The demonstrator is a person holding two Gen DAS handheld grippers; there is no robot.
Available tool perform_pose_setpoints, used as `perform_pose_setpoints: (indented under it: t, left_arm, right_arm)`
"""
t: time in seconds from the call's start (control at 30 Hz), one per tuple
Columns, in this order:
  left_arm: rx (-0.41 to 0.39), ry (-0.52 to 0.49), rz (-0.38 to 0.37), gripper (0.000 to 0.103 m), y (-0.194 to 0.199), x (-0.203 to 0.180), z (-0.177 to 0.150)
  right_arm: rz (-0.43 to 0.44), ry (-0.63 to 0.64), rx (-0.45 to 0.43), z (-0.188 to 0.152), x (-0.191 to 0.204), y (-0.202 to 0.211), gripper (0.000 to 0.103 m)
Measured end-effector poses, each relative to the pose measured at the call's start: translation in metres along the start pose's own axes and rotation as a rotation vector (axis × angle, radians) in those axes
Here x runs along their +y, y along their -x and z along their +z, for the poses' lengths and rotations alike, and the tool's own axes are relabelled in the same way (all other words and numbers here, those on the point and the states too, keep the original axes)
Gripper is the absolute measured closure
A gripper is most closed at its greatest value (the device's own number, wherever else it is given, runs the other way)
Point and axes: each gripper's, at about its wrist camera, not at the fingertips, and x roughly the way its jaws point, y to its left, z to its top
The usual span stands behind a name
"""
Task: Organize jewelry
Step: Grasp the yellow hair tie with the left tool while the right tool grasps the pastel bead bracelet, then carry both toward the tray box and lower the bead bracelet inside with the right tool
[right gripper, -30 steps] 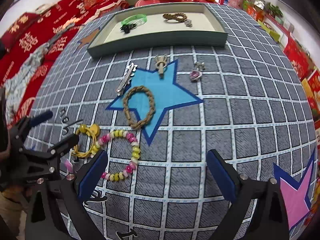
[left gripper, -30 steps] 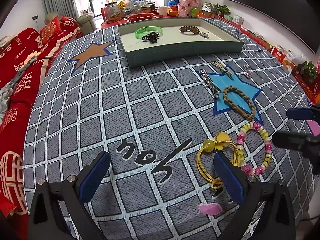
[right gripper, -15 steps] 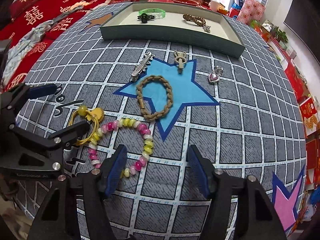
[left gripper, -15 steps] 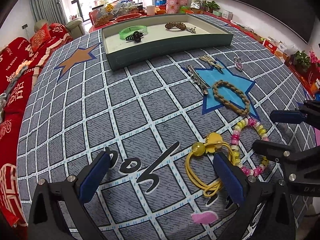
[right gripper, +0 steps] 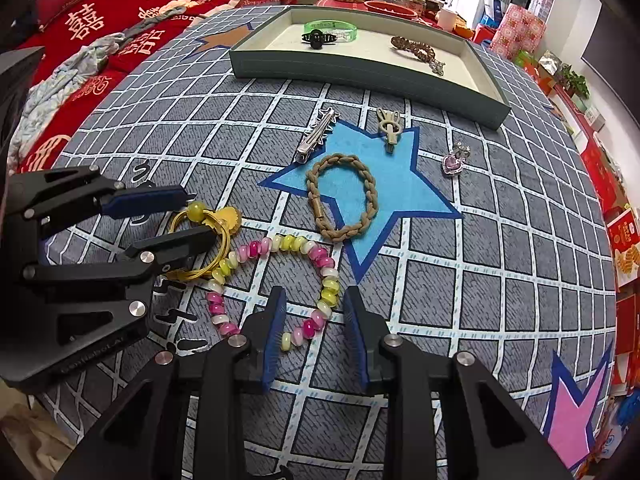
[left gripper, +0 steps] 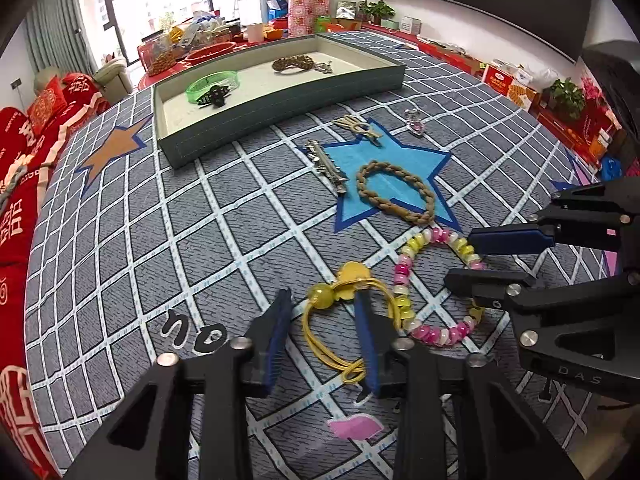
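My left gripper [left gripper: 322,312] is open, its fingers straddling a yellow hair tie [left gripper: 340,320] with a bead and flower charm on the grey grid cloth. My right gripper [right gripper: 314,316] is open around one side of a pink, yellow and white bead bracelet [right gripper: 276,256], which also shows in the left wrist view [left gripper: 424,276]. A braided tan bracelet [right gripper: 344,196], a silver hair clip [right gripper: 314,134], a beige clip [right gripper: 388,126] and a purple heart pendant [right gripper: 454,162] lie beyond, loose on the cloth. A green-sided tray [right gripper: 360,74] at the far end holds a green bangle [right gripper: 332,30], a black claw clip [right gripper: 318,38] and a brown bracelet [right gripper: 414,50].
Red bedding [right gripper: 100,28] lies along the left of the cloth. Boxes and plants [left gripper: 560,96] line the right wall. A cluttered table [left gripper: 200,36] stands beyond the tray. The left gripper's body [right gripper: 80,264] sits close beside my right gripper.
Both grippers have come down and forward and narrowed their opening. The left now straddles the yellow hair tie and the right straddles the bead bracelet.
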Motion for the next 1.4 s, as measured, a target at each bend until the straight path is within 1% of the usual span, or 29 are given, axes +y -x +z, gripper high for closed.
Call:
perform_pose_setpoints:
  t: [0.03,0.07,0.1,0.13,0.27,0.53,0.6,0.93,1.4]
  left_arm:
    - [0.001,0.000,0.004,0.080,0.000,-0.001,0.000]
    - [0.001,0.003,0.005,0.080,0.000,0.000,0.001]
    - [0.000,0.015,0.002,0.080,0.000,0.001,0.000]
    - [-0.002,0.028,-0.001,0.080,0.001,0.003,0.000]
    - [-0.007,0.074,-0.008,0.080,0.003,0.010,-0.002]
    - [-0.037,0.127,-0.022,0.081,0.017,0.017,-0.003]
    - [-0.046,0.131,-0.024,0.088,0.020,0.018,-0.002]
    - [-0.042,0.155,-0.024,0.088,0.020,0.022,-0.002]
    - [-0.096,0.184,-0.027,0.088,0.041,0.028,0.009]
  right_arm:
    - [-0.001,0.000,0.000,0.000,0.000,0.000,0.078]
    - [-0.004,-0.002,-0.002,0.000,0.000,0.001,0.087]
    - [-0.005,-0.005,-0.004,0.000,0.000,0.001,0.092]
    - [-0.002,-0.008,-0.005,-0.001,0.000,0.001,0.093]
    - [0.005,-0.015,-0.016,-0.003,-0.003,0.004,0.093]
    - [0.031,-0.070,-0.054,0.002,-0.022,0.018,0.093]
    - [0.036,-0.080,-0.066,0.003,-0.025,0.022,0.093]
    - [0.049,-0.112,-0.091,0.008,-0.036,0.031,0.093]
    - [0.067,-0.146,-0.136,0.014,-0.048,0.046,0.093]
